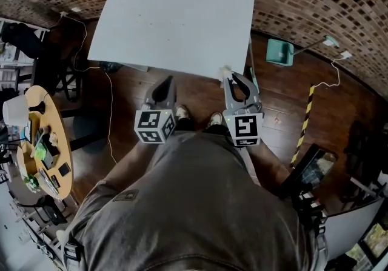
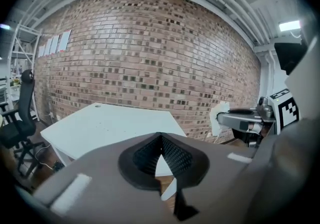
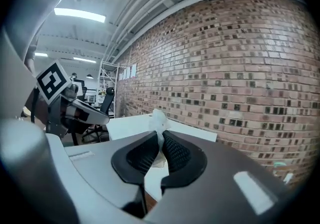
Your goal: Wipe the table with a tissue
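Tissue (image 3: pixel 159 119) pinched in right gripper (image 3: pixel 161 137), at corner of table (image 1: pixel 176 21)

The right gripper has its two jaws pressed together on the tissue. The white paper stands up in a small crumpled tuft above the tips, and a little more of it hangs between the black ribbed pads. In the head view the tissue is at the near right corner of the white table, just at the edge. I cannot tell whether it touches the top or is only above it.

The left gripper (image 2: pixel 161 139) is beside the right one, on the person's left, and its tips are a little before the near edge of the table, over the wooden floor (image 1: pixel 200 97). Its jaws are closed against each other and nothing is between them.

The table top is bare, with a small round hole near its far left corner. A brick wall (image 1: pixel 315 3) is behind the table. A green dustpan (image 1: pixel 279 51) lies on the floor to the right of the table, near the wall. A round wooden table (image 1: pixel 60 142) with small things on it is at the far left, well apart from the white one. A black office chair (image 2: pixel 15 128) stands left of the white table.
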